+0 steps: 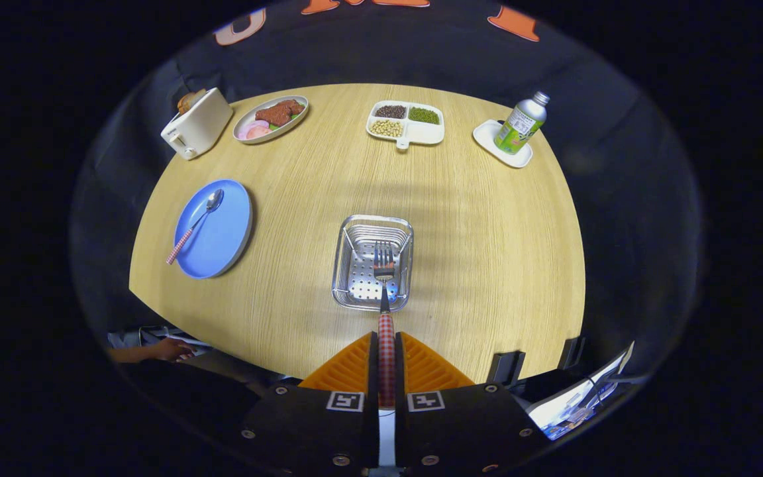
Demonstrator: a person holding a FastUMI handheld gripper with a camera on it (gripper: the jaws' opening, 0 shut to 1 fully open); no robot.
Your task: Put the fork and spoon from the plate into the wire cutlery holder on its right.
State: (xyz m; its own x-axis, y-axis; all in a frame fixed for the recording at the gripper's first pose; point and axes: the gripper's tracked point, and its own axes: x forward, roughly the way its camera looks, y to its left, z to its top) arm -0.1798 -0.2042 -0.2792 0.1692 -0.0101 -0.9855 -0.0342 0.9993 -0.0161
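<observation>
My gripper (386,344) is shut on the checked handle of the fork (383,265). The fork sticks out ahead of the fingers, with its tines over the wire cutlery holder (348,265), a shiny metal basket on the wooden table just beyond the fingers. I cannot tell whether the tines touch the basket floor. To the left of the holder lies the blue plate (222,238). The spoon (197,222) rests on it, bowl pointing away, its checked handle reaching over the plate's near rim.
Along the table's far side stand a white toaster (196,124), an oval dish of food (270,118), a divided tray of beans (406,123), and a green bottle (520,123) on a small white tray. A person's hand (166,349) rests near the table's near left edge.
</observation>
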